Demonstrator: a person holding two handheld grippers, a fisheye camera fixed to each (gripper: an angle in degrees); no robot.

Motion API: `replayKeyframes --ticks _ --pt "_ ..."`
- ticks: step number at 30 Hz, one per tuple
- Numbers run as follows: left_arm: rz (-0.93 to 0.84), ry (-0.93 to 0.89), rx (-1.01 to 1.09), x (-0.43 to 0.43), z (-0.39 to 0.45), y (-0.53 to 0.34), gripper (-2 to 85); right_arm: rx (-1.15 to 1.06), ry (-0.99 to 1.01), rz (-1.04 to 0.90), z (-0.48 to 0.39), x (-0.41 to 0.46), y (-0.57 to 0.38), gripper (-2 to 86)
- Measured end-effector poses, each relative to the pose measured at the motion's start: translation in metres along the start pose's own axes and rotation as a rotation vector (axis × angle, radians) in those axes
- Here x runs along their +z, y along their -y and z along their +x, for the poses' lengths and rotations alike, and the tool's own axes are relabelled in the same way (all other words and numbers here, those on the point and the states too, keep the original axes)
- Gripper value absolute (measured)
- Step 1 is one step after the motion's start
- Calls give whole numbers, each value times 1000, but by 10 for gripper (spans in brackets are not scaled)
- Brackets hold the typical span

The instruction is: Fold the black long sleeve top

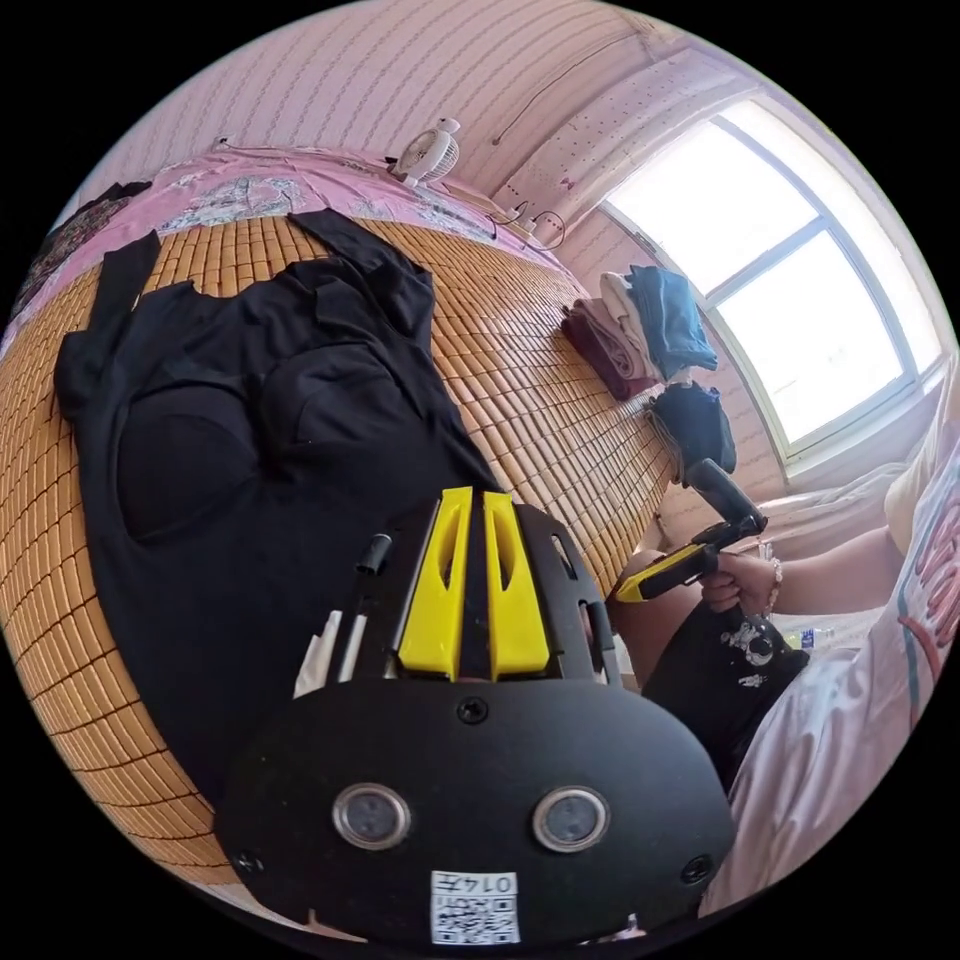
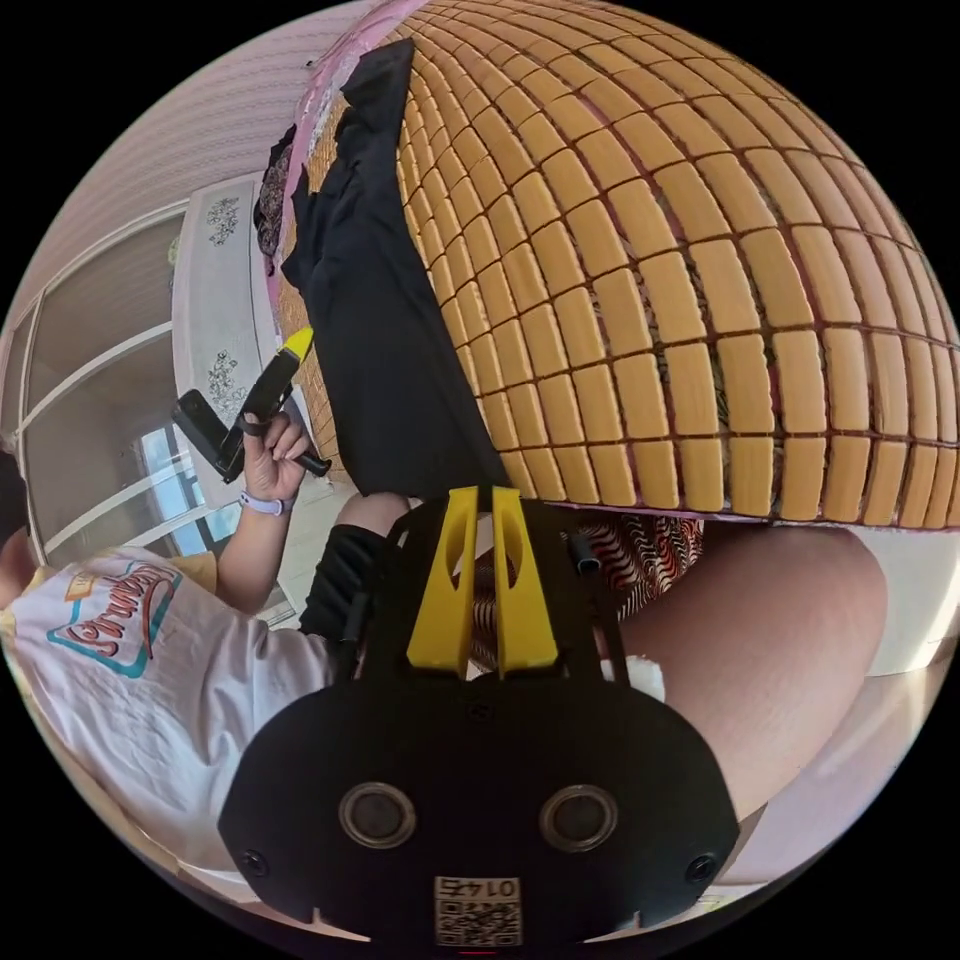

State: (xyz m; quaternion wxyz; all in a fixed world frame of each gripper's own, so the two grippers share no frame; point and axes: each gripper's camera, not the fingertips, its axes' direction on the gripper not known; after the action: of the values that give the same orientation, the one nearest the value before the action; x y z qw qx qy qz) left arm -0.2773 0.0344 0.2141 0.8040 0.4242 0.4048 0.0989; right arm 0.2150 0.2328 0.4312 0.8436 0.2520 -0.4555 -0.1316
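Left gripper (image 1: pixel 470 500): our yellow jaws sit nearly together with only a thin slot between them, nothing pinched, tips hovering over the hem end of the black long sleeve top (image 1: pixel 250 420). We judge it closed and empty.

Right gripper (image 2: pixel 482 497): jaws likewise almost touching, holding nothing. It hangs off the near edge of the bamboo mat (image 2: pixel 700 300), above our knee, with the top's black cloth (image 2: pixel 380 300) just ahead and to one side of the tips.

The top lies spread on the mat, not yet folded. Its long axis runs from the near edge, where the hem is, away toward the far edge and the pink bedding (image 1: pixel 250 185). One sleeve (image 1: pixel 120 280) stretches toward the far corner on one side; the other sleeve (image 1: pixel 370 255) lies bunched on the side nearer the window (image 1: pixel 790 270). Some rumpling shows through the chest.

Key relation: the garment lies straight ahead of the left gripper, along its pointing direction, so the left is the nearer tool, practically over the hem. In the left gripper view, the right gripper (image 1: pixel 640 585) is held back off the mat's near edge, well apart from the cloth.

Our read: the sleeves need folding in across the body first. Left takes the stretched sleeve; right must travel in over the edge to reach the bunched one.

Elsewhere: stacked clothes (image 1: pixel 650 340) at the mat's window-side edge, a small fan (image 1: pixel 430 155) past the far edge.
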Motion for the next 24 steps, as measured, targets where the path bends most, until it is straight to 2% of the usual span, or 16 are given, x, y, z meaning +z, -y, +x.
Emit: replayKeyframes --ticks 4,7,12,15,20,22,24 --pt "-3 22 13 11 -27 48 38 -48 -75 -14 -41 -18 23 29" --pt "12 59 26 30 -51 85 40 -143 -185 65 -81 -53 65 38" --pt "18 145 22 89 -95 140 43 -362 -452 266 -152 -104 192 63" --pt "-1 163 -27 136 -123 165 49 -418 -575 298 -182 -101 272 84" --pt "-93 177 -65 209 -152 185 61 -303 -578 335 -195 -78 361 93" --pt "-148 205 -63 241 -162 186 62 -225 -532 318 -188 -66 374 67" --pt "-153 223 -65 255 -168 183 62 -196 -597 379 -188 -61 361 12"
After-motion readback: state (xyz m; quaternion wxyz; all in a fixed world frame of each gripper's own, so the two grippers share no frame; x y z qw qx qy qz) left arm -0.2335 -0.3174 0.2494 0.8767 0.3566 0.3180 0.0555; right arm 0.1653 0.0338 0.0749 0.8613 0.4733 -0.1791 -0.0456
